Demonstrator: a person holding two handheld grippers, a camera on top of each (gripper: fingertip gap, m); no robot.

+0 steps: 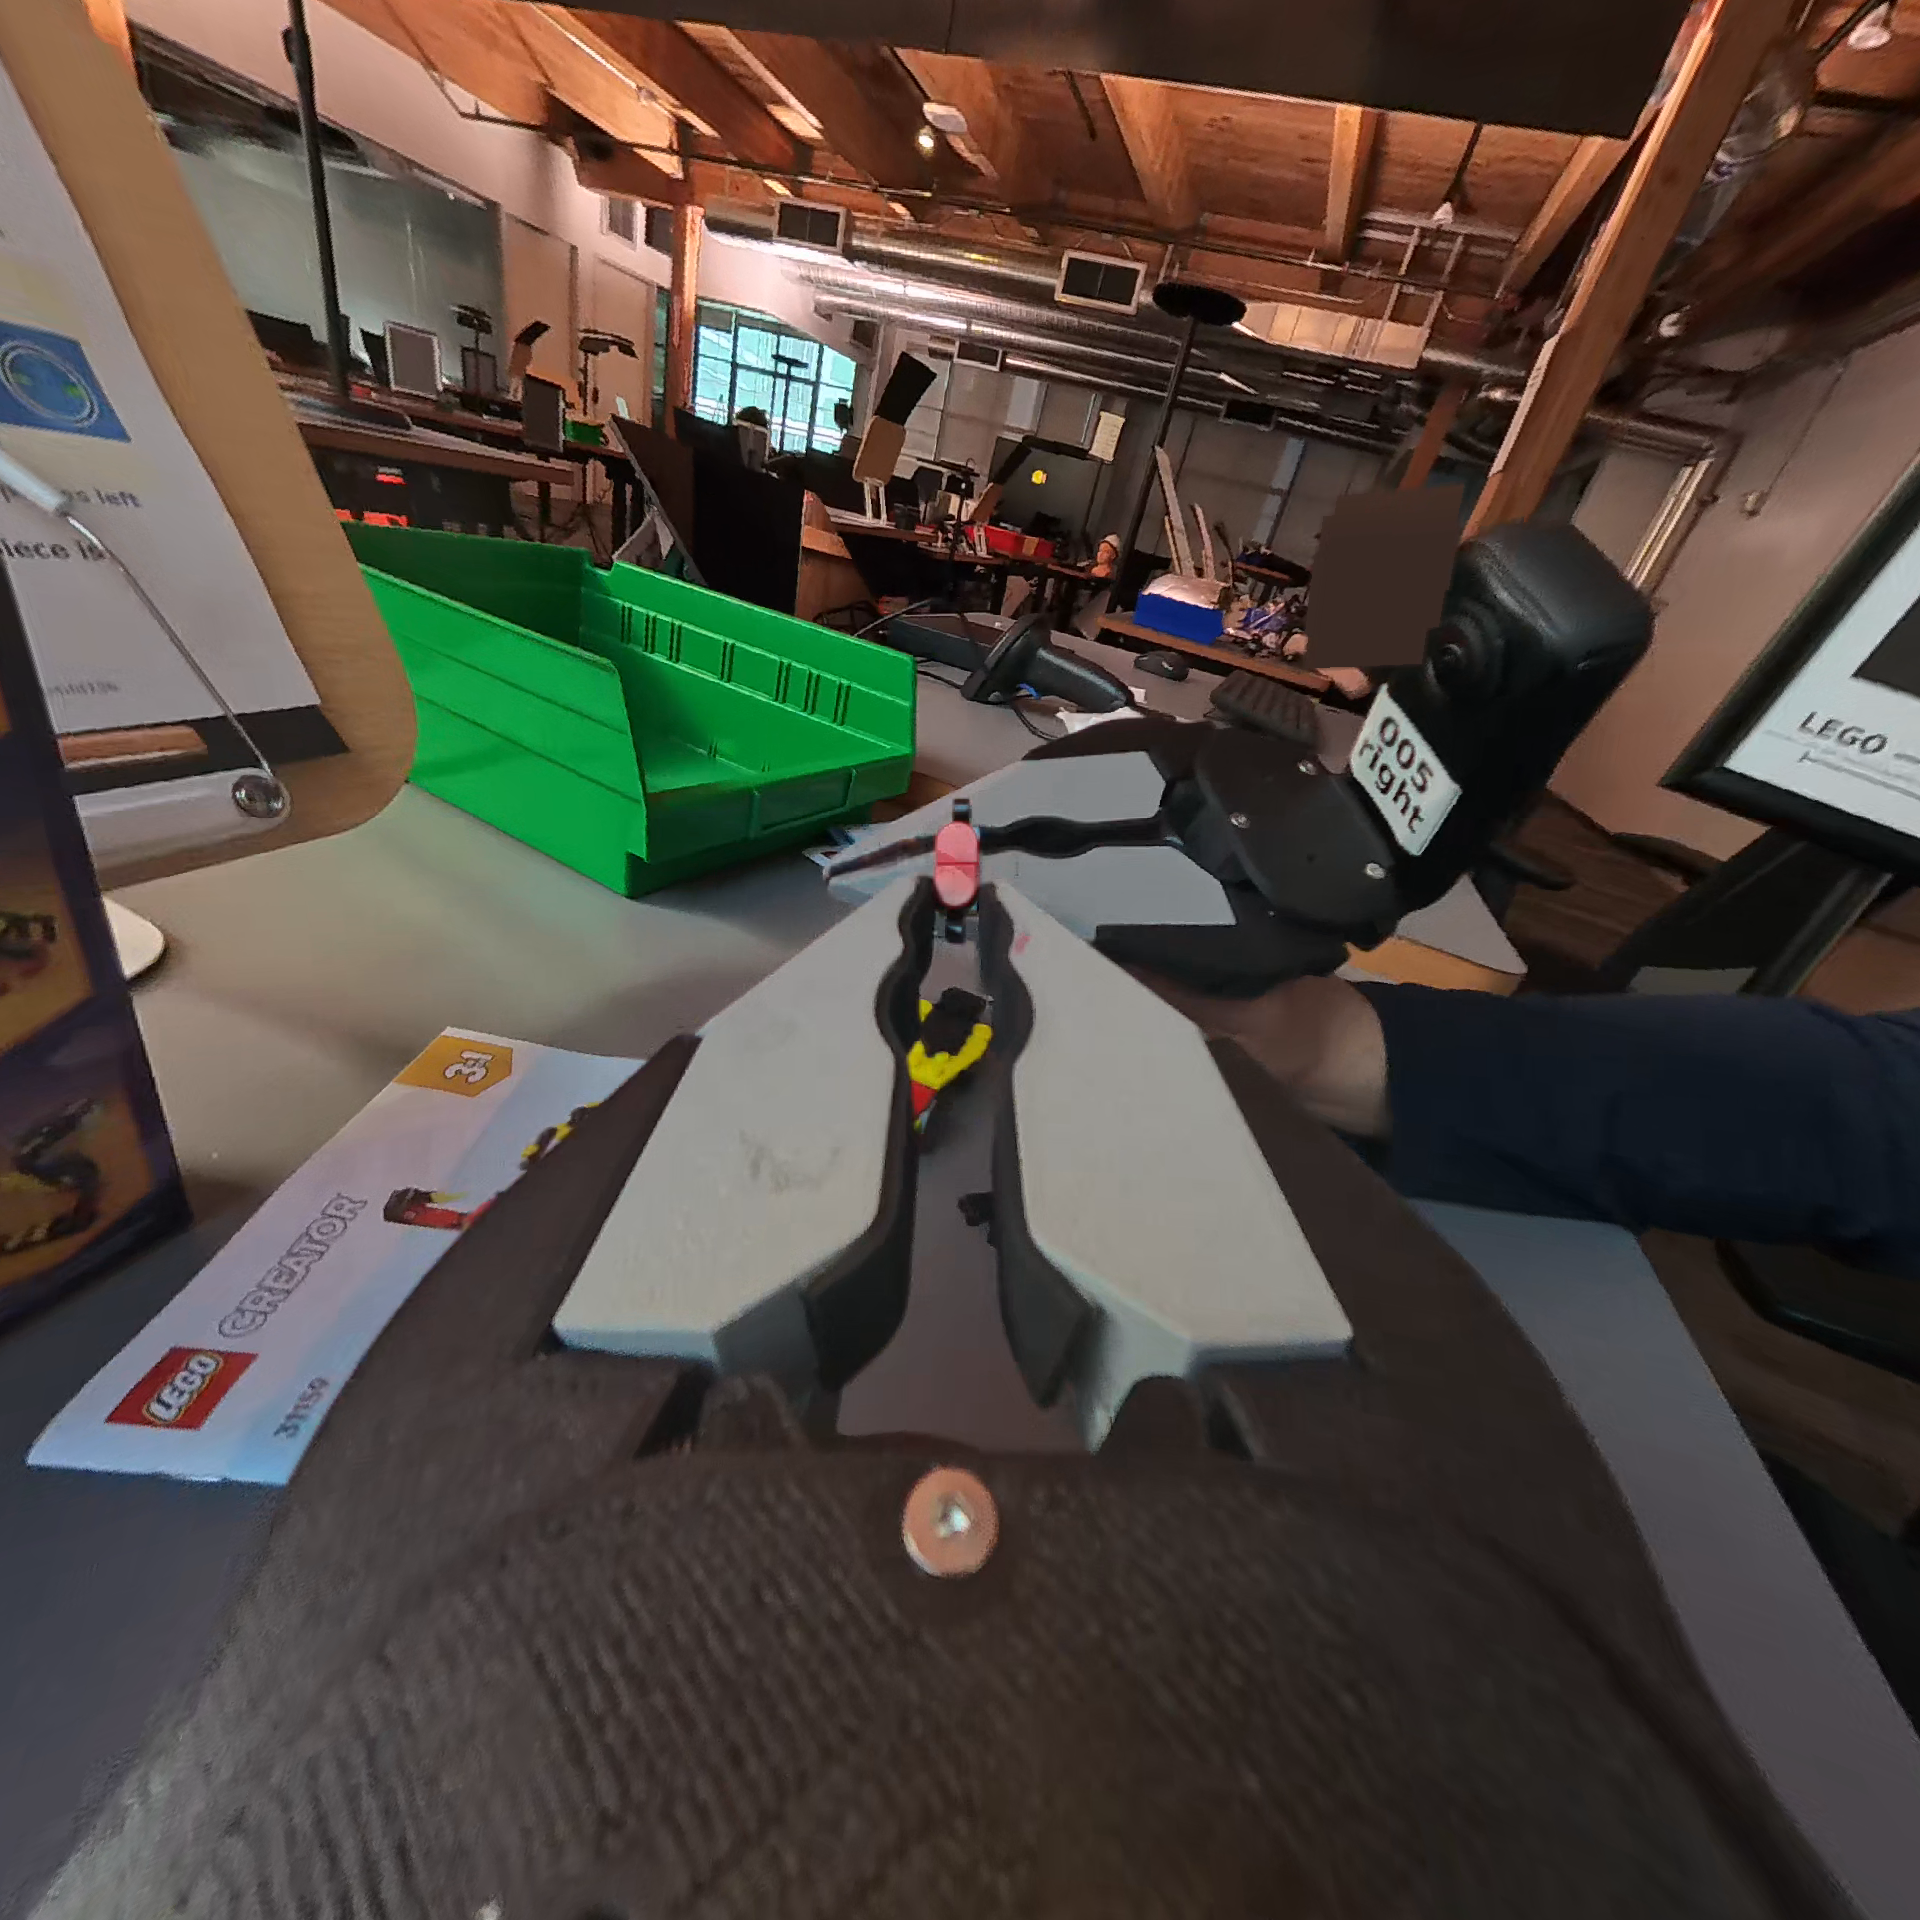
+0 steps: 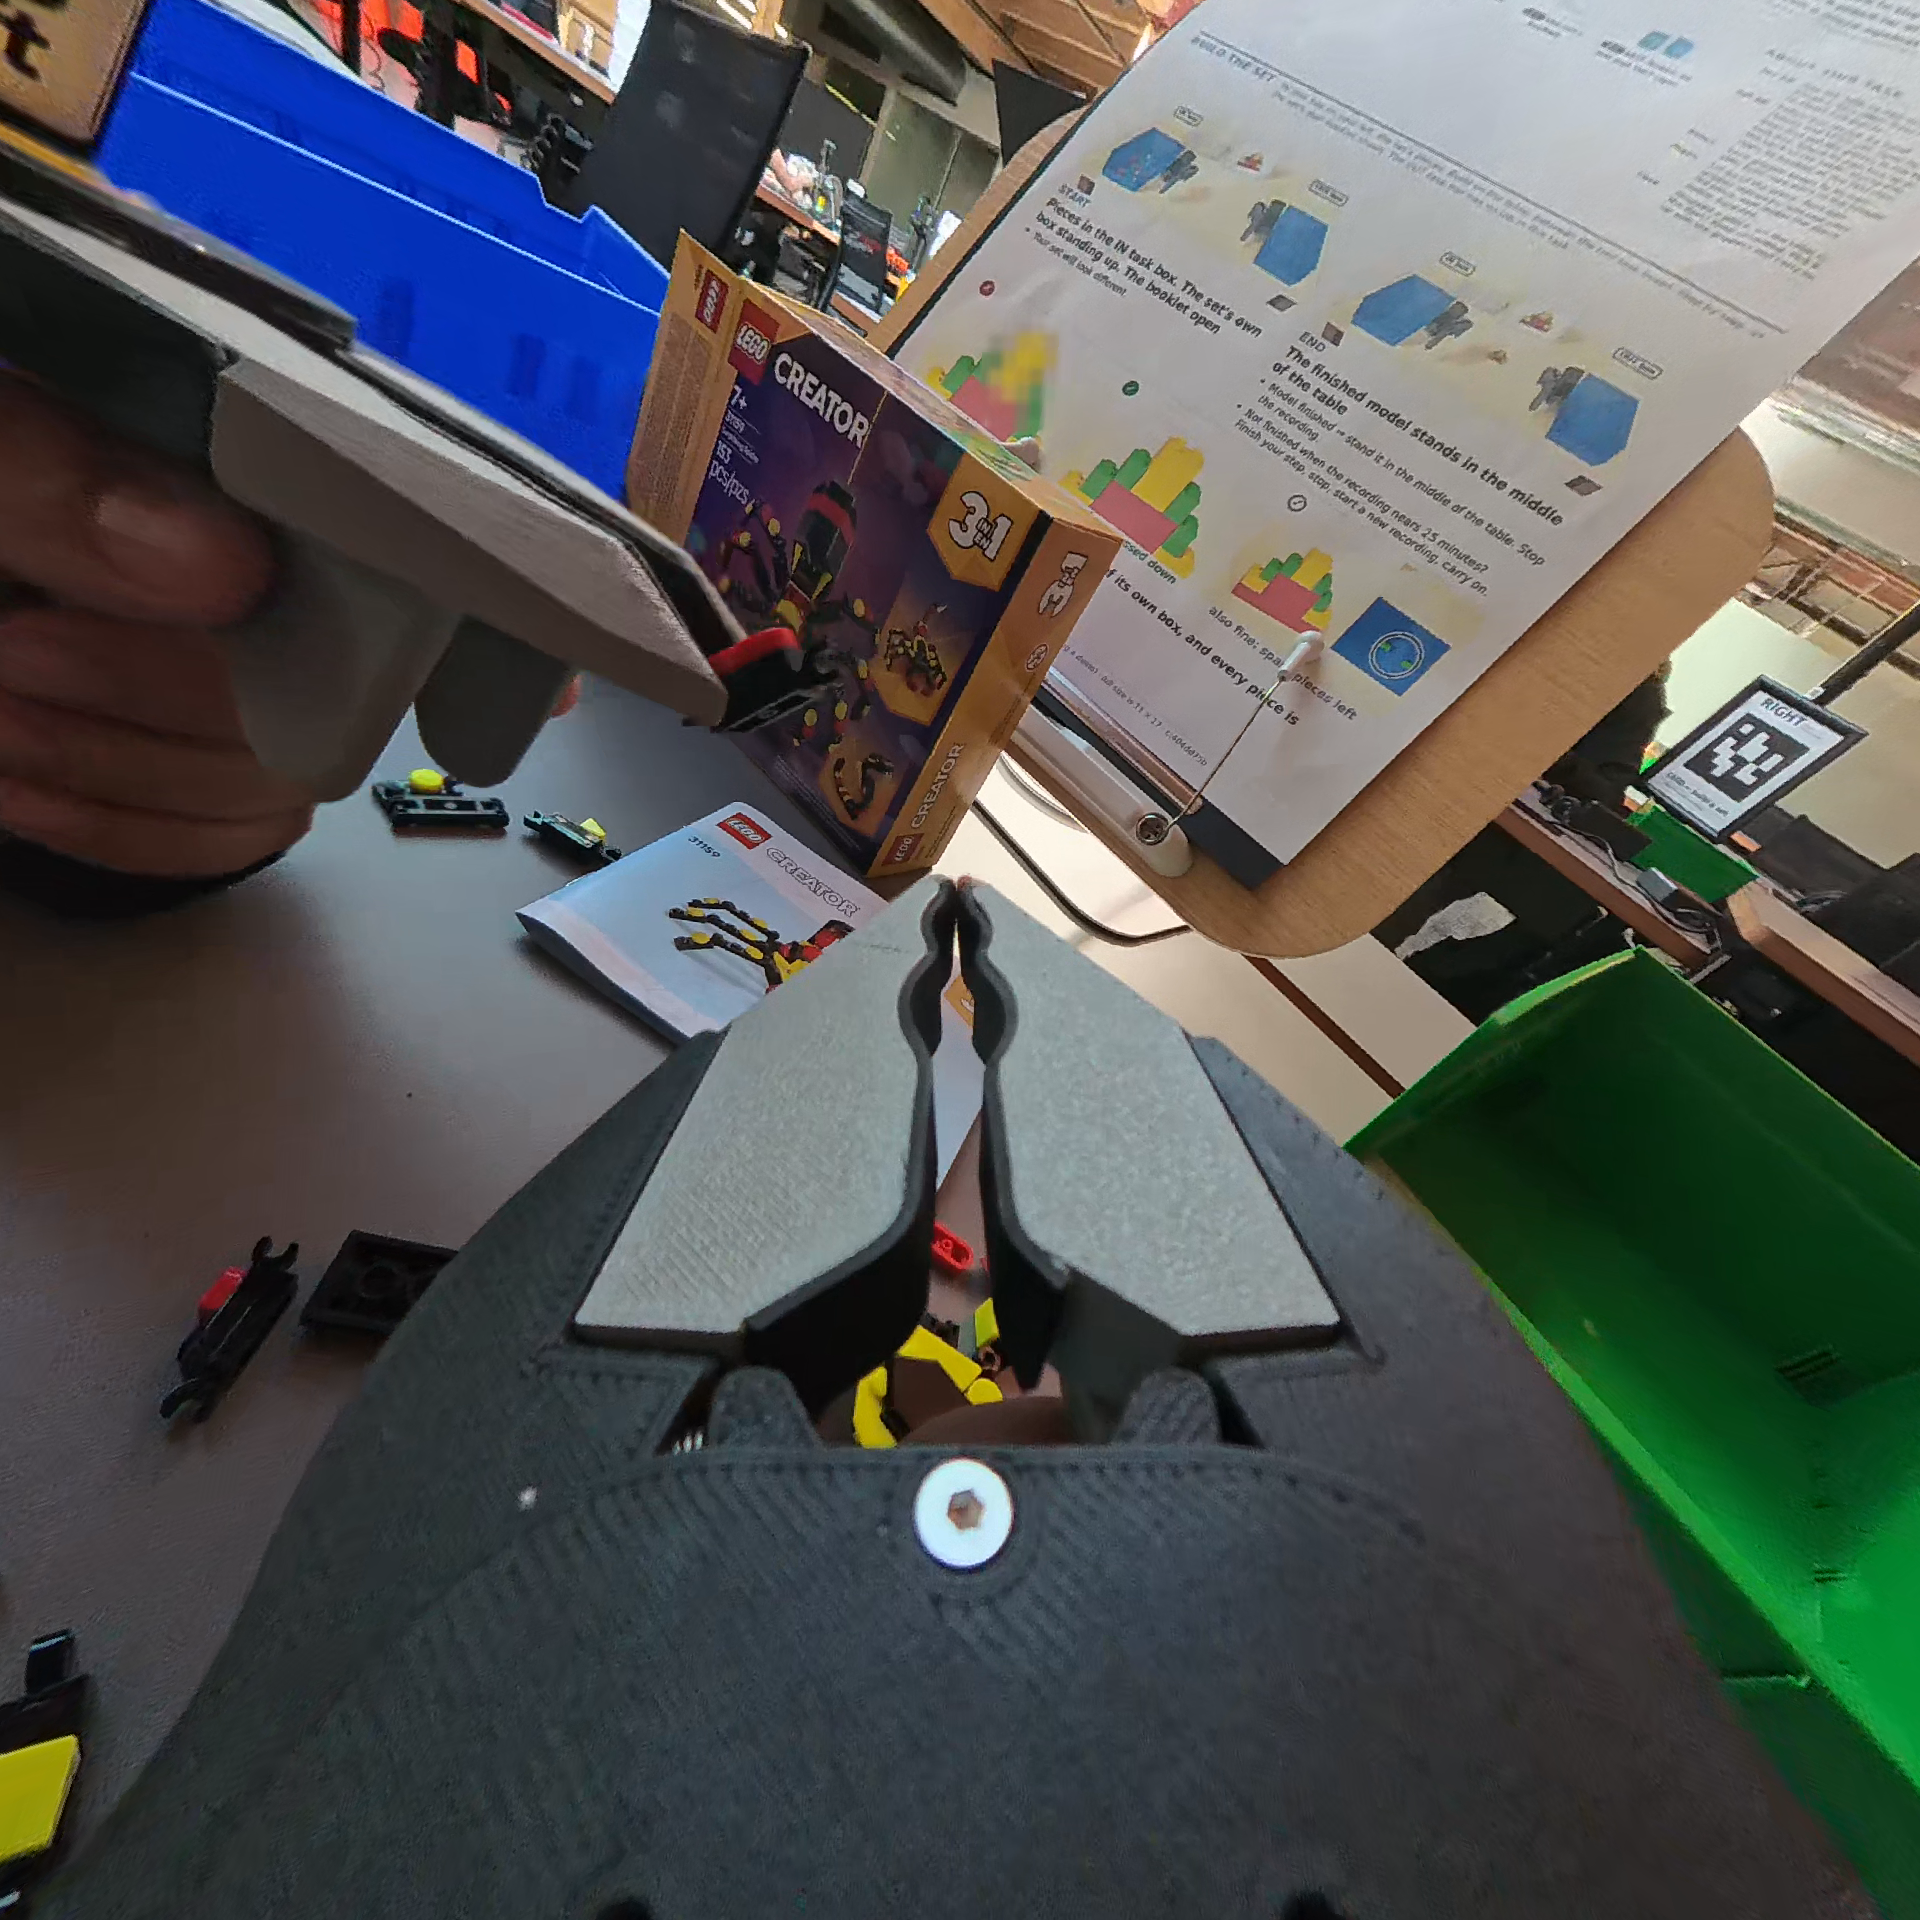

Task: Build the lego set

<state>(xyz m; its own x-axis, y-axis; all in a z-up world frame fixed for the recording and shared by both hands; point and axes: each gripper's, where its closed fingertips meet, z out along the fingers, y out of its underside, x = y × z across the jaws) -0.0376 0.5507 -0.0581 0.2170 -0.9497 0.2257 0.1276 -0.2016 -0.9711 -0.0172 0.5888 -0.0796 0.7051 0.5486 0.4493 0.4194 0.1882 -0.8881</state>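
My left gripper (image 1: 954, 902) is shut on a small red and black lego piece (image 1: 954, 860) and holds it above the grey table. It also shows in the right wrist view (image 2: 756, 694) at upper left, with the same piece (image 2: 764, 652) at its tip. My right gripper (image 2: 956, 891) is shut, with nothing seen between its tips. In the left wrist view it (image 1: 847, 864) lies just behind the held piece. A yellow, black and red part-built model (image 1: 945, 1049) lies on the table below my left fingers.
Loose pieces lie on the table (image 2: 312, 1039): a black and red clip piece (image 2: 229, 1320), a black plate (image 2: 374, 1283), black and yellow bits (image 2: 436, 800). The booklet (image 2: 707, 925), set box (image 2: 862, 561), green bin (image 1: 644, 707), blue bin (image 2: 395, 260) and instruction board (image 2: 1403, 416) surround them. The gap from one gripper's tips to the other's is roughly 5 cm. The black plate (image 2: 374, 1283) is about equally far from each gripper, around 12 cm.
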